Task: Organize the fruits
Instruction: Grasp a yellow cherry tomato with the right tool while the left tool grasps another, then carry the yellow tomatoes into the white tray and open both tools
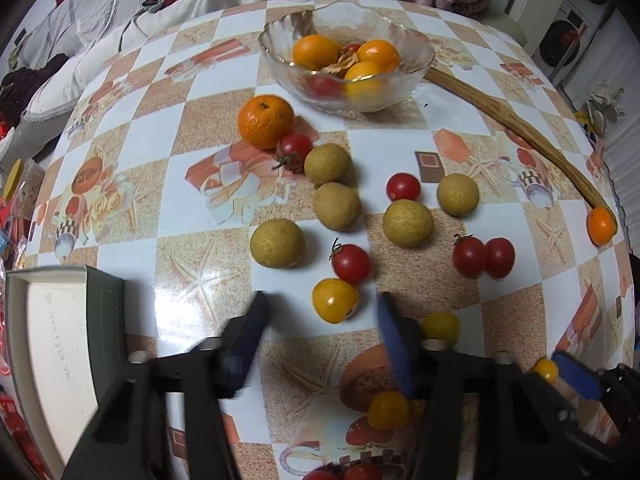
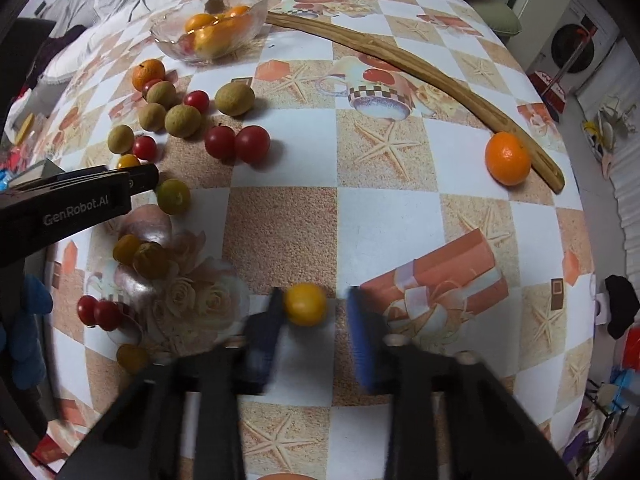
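Observation:
In the left wrist view my left gripper [image 1: 322, 316] points down at the table, open, with a yellow cherry tomato [image 1: 335, 300] between its fingers and a gap on each side. My right gripper [image 2: 314, 312] holds another yellow cherry tomato [image 2: 306, 304]. The dark finger touches it and the blue pad [image 2: 362, 332] is blurred close beside it. From the left wrist view the same small tomato [image 1: 546, 370] sits against that blue pad [image 1: 576, 378]. A glass bowl [image 1: 280, 40] at the back holds orange and red fruits.
Several longans [image 1: 277, 243], red cherry tomatoes [image 1: 351, 263] and a mandarin [image 1: 266, 121] lie loose on the checked tablecloth. A long wooden stick [image 2: 400, 56] curves across the table, with another mandarin [image 2: 507, 158] at its end. An open box [image 1: 52, 340] stands at the left.

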`<control>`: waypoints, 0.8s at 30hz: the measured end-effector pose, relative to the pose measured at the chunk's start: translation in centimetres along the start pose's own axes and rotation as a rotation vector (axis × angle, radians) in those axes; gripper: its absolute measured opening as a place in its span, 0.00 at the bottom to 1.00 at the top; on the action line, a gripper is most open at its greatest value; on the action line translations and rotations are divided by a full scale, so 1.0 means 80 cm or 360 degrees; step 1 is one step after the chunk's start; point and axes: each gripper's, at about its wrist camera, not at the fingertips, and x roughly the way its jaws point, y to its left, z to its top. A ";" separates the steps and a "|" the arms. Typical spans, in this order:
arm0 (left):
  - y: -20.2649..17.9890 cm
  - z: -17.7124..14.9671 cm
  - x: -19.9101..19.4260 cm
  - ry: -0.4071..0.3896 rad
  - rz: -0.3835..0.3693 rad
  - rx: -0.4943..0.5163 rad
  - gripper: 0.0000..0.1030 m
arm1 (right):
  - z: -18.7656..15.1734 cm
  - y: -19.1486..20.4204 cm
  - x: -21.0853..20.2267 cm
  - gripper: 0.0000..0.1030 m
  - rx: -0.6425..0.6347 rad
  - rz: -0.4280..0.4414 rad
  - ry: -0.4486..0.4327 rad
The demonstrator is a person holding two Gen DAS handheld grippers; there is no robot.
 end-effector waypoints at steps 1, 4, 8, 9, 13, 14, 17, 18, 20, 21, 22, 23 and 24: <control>-0.001 0.001 -0.001 -0.0004 -0.0007 0.0007 0.39 | 0.000 -0.002 0.000 0.23 0.0019 0.0025 0.0001; 0.014 -0.001 -0.002 -0.0012 -0.0077 0.0025 0.26 | -0.003 -0.011 -0.002 0.23 0.0086 0.0098 -0.0002; 0.020 -0.003 -0.004 -0.0006 -0.0133 0.0046 0.22 | -0.007 -0.017 -0.006 0.23 0.0153 0.0173 -0.0004; 0.022 -0.006 -0.004 0.0001 -0.0143 0.0041 0.22 | -0.009 -0.020 -0.008 0.23 0.0163 0.0185 -0.0006; 0.031 -0.016 -0.012 0.0009 -0.0170 0.0034 0.22 | -0.012 -0.022 -0.016 0.23 0.0182 0.0222 -0.0021; 0.034 -0.018 -0.015 0.0010 -0.0173 0.0034 0.22 | -0.012 -0.021 -0.018 0.23 0.0185 0.0226 -0.0022; 0.042 -0.022 -0.025 0.0001 -0.0184 0.0024 0.22 | -0.011 -0.017 -0.024 0.23 0.0192 0.0238 -0.0026; 0.046 -0.024 -0.029 -0.0006 -0.0186 0.0019 0.22 | -0.009 -0.014 -0.025 0.23 0.0194 0.0246 -0.0027; 0.054 -0.025 -0.037 -0.0020 -0.0192 0.0008 0.22 | -0.007 -0.010 -0.030 0.23 0.0185 0.0252 -0.0031; 0.059 -0.026 -0.042 -0.0028 -0.0195 0.0001 0.22 | -0.005 -0.004 -0.032 0.23 0.0172 0.0255 -0.0036; 0.064 -0.027 -0.046 -0.0037 -0.0197 -0.0003 0.22 | -0.004 0.001 -0.033 0.23 0.0164 0.0257 -0.0040; 0.069 -0.029 -0.051 -0.0046 -0.0195 -0.0008 0.22 | -0.003 0.007 -0.035 0.23 0.0150 0.0260 -0.0044; 0.075 -0.031 -0.056 -0.0056 -0.0190 -0.0015 0.22 | -0.001 0.014 -0.037 0.23 0.0133 0.0266 -0.0048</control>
